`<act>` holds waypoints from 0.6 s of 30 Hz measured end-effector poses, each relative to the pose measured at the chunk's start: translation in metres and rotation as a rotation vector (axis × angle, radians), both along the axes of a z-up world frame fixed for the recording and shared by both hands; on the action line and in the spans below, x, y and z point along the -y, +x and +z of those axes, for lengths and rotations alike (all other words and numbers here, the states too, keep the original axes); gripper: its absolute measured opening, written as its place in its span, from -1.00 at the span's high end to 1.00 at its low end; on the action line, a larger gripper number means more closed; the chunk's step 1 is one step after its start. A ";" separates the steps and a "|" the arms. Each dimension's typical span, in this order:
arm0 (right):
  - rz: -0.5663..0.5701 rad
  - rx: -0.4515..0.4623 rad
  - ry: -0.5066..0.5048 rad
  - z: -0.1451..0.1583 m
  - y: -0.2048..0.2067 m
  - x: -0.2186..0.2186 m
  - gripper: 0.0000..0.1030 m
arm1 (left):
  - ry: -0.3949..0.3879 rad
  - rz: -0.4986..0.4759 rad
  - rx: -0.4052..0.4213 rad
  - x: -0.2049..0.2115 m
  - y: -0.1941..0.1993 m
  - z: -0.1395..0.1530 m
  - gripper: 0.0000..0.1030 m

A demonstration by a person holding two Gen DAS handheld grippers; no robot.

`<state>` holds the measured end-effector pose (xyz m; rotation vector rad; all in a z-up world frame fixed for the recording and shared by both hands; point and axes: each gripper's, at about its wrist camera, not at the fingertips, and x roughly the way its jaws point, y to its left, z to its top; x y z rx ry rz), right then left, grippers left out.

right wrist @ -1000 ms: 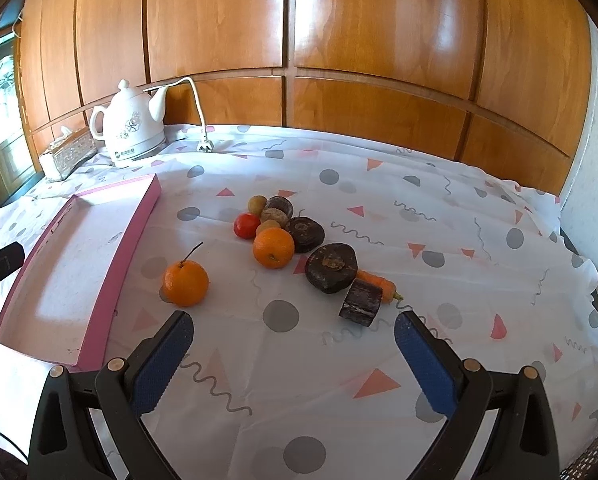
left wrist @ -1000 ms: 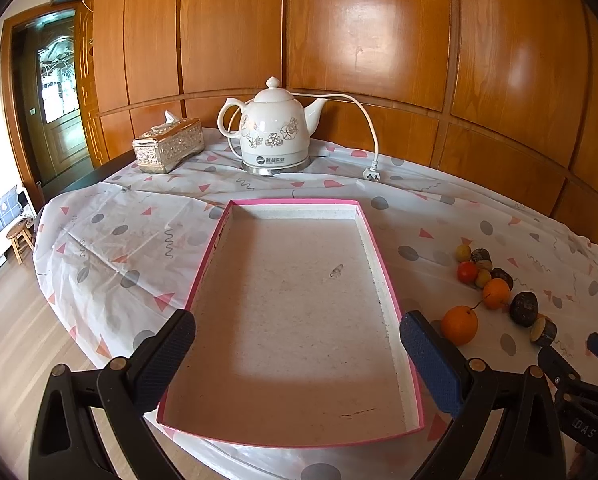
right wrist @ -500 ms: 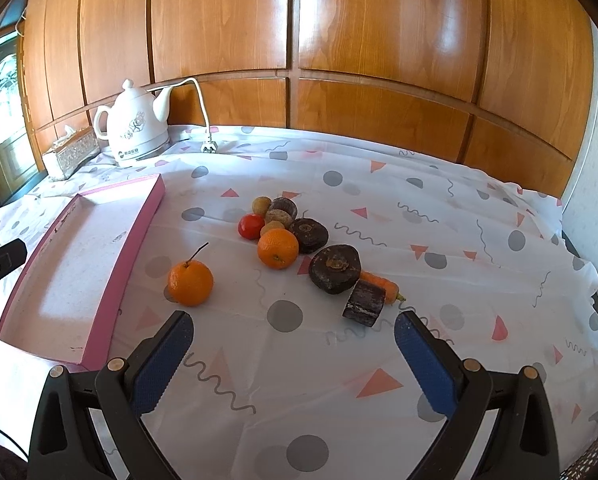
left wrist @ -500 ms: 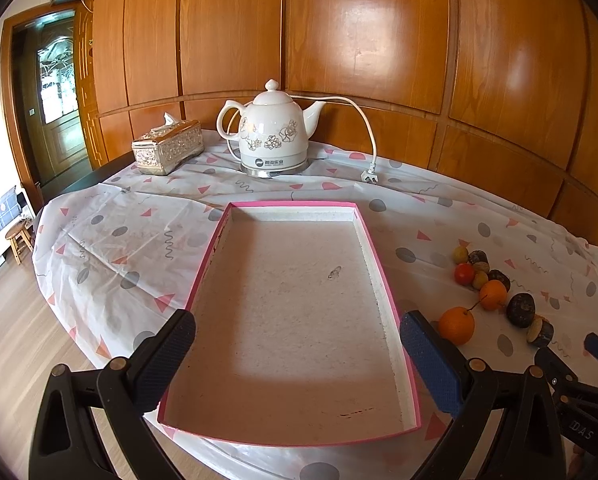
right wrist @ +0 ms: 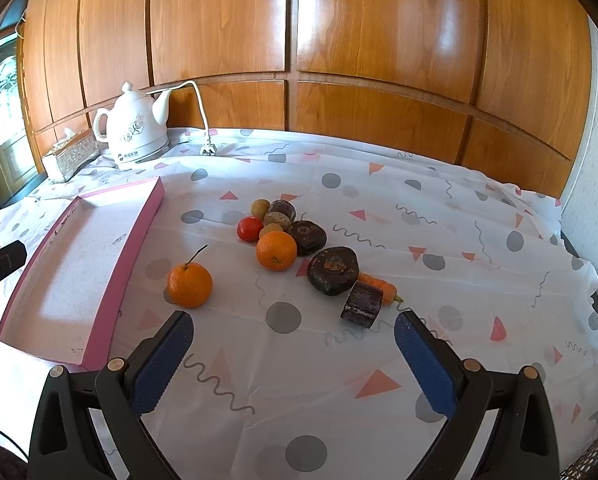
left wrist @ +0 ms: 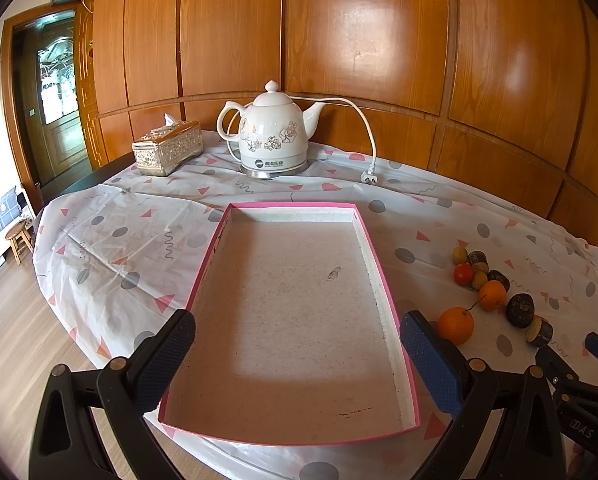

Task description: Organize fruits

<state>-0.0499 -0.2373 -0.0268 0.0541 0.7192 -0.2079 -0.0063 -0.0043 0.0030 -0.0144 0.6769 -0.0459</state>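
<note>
Blue ribbed pads face each other across a wide gap on your right gripper, which is spread apart and carries nothing, hovering above the desk and its patterned plastic cloth. Your left gripper is likewise released and empty, hanging over the near end of the pink tray, whose floor is bare.

From the right gripper, the nearest fruit is the stemmed orange at about 11 o'clock, alone on the cloth just beside the tray's long wall. Take it across its widest girth, pads on opposite flanks, well below the thin twig, which will likely snap or slip if you pinch it. It looks firm, round and light, and it should roll if nudged off centre, so close squarely.

Further out near 12 o'clock sits a second orange, touching a dark round fruit; behind them a red tomato and several small brownish pieces cluster tightly. The tomato is probably the softest and smoothest of the lot, so squeeze it gently.

At 1 o'clock a larger dark fruit leans against a carrot and a dark cut chunk; these look stiff and matte, easy to clamp, but crowded, so you will probably need to approach from the open side.
</note>
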 end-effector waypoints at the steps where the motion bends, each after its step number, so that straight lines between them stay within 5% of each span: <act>1: 0.000 0.000 0.000 0.000 0.000 0.000 -0.98 | 0.001 0.000 0.000 0.001 0.000 0.000 -0.99; 13: -0.018 0.005 0.002 0.001 -0.002 0.008 -0.98 | -0.005 -0.013 0.000 0.002 -0.001 0.002 -0.99; 18: -0.101 0.014 0.020 0.002 -0.004 0.035 -0.98 | -0.122 -0.100 0.006 -0.002 -0.004 0.002 -0.99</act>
